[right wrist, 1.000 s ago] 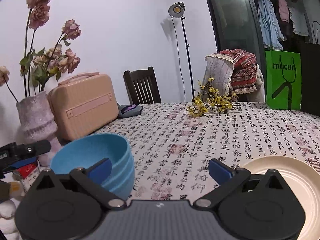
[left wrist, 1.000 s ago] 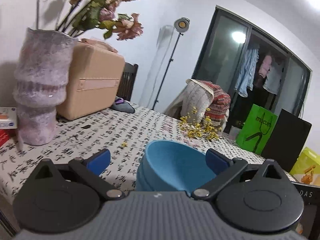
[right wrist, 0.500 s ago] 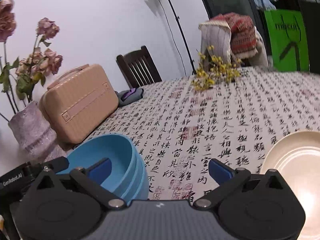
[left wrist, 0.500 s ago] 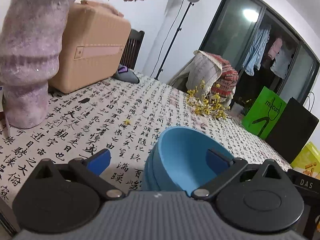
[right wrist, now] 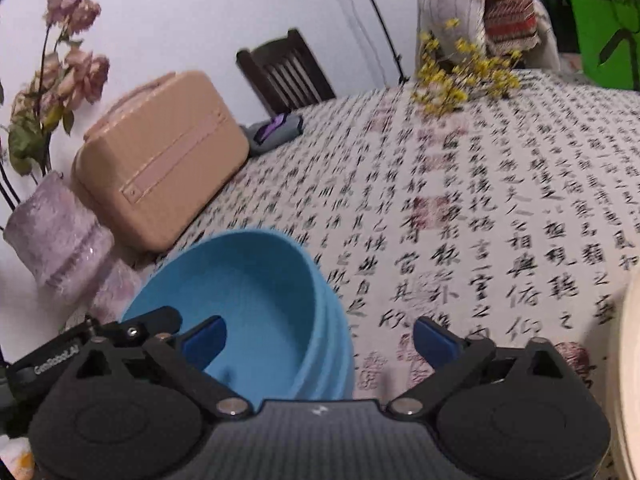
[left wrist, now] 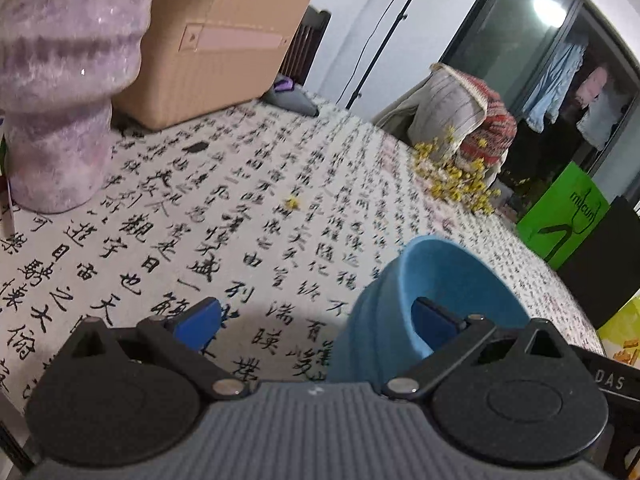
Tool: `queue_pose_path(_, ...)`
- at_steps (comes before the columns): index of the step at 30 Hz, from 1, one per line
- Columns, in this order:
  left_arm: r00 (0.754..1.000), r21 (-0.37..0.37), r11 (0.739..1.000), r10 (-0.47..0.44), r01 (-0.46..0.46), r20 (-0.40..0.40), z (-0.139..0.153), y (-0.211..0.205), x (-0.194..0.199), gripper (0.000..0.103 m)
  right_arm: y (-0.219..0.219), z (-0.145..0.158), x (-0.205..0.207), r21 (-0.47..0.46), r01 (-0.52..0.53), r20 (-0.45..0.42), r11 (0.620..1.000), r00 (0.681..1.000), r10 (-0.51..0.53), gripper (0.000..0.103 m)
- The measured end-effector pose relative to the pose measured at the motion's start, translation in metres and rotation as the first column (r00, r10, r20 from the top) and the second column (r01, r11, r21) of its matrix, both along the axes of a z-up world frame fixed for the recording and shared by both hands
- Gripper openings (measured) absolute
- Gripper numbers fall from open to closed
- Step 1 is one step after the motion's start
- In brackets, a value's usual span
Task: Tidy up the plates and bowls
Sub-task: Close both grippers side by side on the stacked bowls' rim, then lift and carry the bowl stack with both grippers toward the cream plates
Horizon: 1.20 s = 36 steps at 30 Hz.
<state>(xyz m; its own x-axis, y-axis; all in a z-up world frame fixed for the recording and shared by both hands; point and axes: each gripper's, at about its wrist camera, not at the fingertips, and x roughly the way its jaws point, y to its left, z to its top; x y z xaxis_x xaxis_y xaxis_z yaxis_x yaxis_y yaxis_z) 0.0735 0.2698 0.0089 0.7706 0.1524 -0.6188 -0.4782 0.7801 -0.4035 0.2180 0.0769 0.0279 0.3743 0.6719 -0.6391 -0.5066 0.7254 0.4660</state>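
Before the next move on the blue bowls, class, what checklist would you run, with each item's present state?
1. Blue bowls nested in one stack: ok.
2. Left gripper straddles the stack's wall, one finger inside: ok.
3. Right gripper straddles the wall too: ok; its jaws have just been closing with the wall between them.
4. Pads pressing the wall on either gripper: not ok, both open.
5. Cream plate apart from the bowls: ok.
6. Stack resting on the tablecloth: cannot tell.

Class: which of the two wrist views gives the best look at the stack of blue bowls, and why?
The right wrist view: the stack of blue bowls shows its open inside and nested rims down one side. The left wrist view shows it lower and partly hidden behind a finger of the left gripper.
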Motion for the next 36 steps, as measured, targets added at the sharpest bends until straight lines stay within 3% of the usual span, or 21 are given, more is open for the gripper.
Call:
queue_pose_path(5,0.998,-0.036,0.998,-0.044,0.043,-0.035,-0.002,0.008,0.009,0.103,0.013,-0.007,0.006,-0.012,-0.033,-0.085,0.999,0.996,0.031,0.085)
queue_pose_path(15,0.992,-0.044,0.996,-0.077,0.073,-0.1,-0.001,0.011,0.024,0.099,0.027,-0.005,0.009,-0.048,-0.04,-0.118,0.998,0.992,0.034,0.075)
queue_pose_path(18,0.991,-0.046,0.996,-0.078,0.074,-0.11,0.001,0.012,0.027,0.092,0.027,-0.006,0.011,-0.056,-0.04,-0.135,0.998,0.99,0.032,0.069)
queue_pose_path(29,0.984,-0.087,0.989,-0.129,0.119,-0.121,0.003,0.011,0.035,0.051,0.022,-0.012,0.021,-0.051,-0.003,-0.206,0.999,0.978,-0.007,0.052)
queue_pose_path(36,0.982,-0.113,0.986,-0.14,0.126,-0.129,0.001,0.01,0.036,0.046,0.021,-0.015,0.022,-0.039,0.005,-0.231,0.999,0.973,-0.014,0.048)
